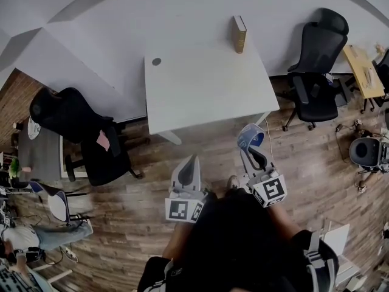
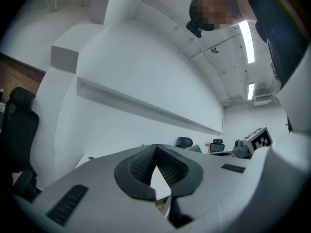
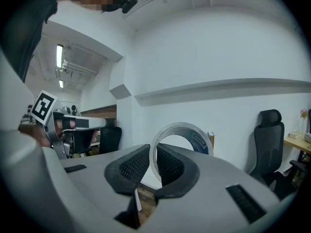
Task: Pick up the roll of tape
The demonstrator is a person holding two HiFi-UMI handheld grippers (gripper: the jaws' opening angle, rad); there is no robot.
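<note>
Jaws of right gripper [image 3: 154, 152] pinched on roll of tape [image 3: 181, 126], one pad inside the ring for secure carry — left gripper [image 2: 156, 152] jaws together, empty.

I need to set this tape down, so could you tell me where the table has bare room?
Nearly all of the white table is bare: its middle and near edge, between the dark grommet far left and the brown box standing far right. Crowding is off the sides only: one black chair left, another right.
</note>
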